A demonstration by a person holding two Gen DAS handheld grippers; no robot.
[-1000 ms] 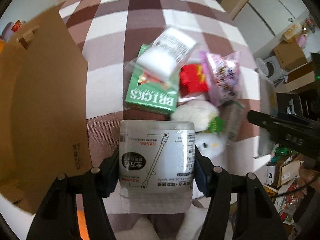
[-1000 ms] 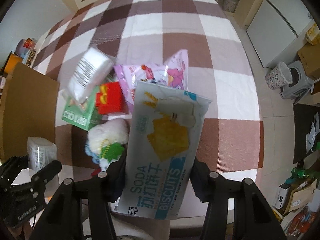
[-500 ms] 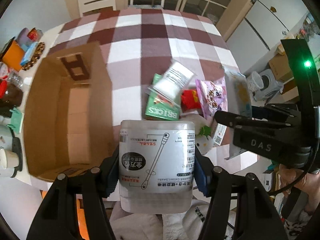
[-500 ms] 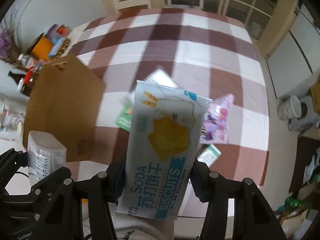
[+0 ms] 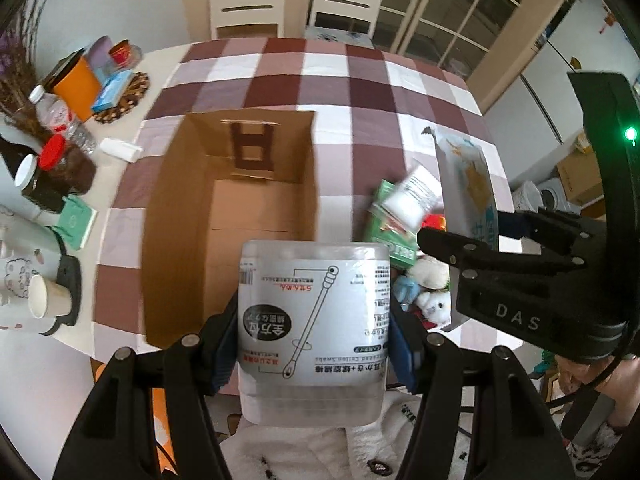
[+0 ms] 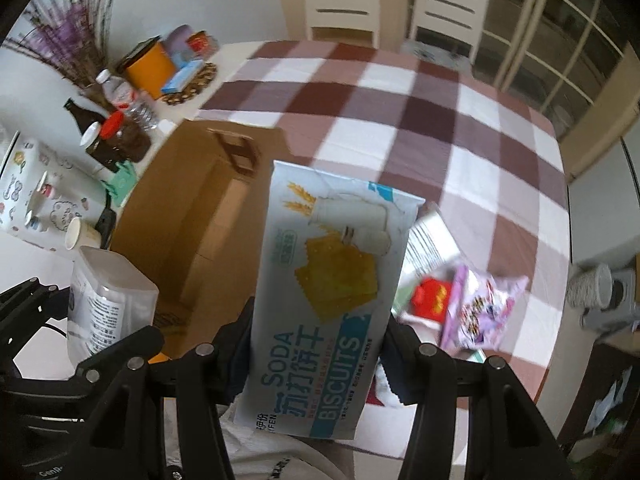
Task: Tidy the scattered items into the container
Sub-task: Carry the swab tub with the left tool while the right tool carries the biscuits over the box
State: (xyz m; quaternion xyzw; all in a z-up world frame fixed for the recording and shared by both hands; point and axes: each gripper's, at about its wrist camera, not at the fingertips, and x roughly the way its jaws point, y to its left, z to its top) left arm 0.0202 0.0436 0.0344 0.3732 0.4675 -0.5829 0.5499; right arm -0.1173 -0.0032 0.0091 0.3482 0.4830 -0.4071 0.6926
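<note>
While the left tool (image 5: 314,334) is clenched on a clear tub of cotton swabs (image 5: 314,320), holding it in the air above the near end of the open cardboard box (image 5: 192,216), the right tool (image 6: 316,354) grips a blue packet of soda biscuits (image 6: 332,292) upright, lifted off the counter (image 6: 460,120) with its checked cloth. The box lies just left of both held items, its inside bare brown card. To the right of the box a loose heap waits on the cloth: a green carton (image 5: 390,232), a white packet (image 5: 412,200), a red toy (image 6: 430,298), a purple snack bag (image 6: 480,308) and a white plush (image 5: 432,284).
</note>
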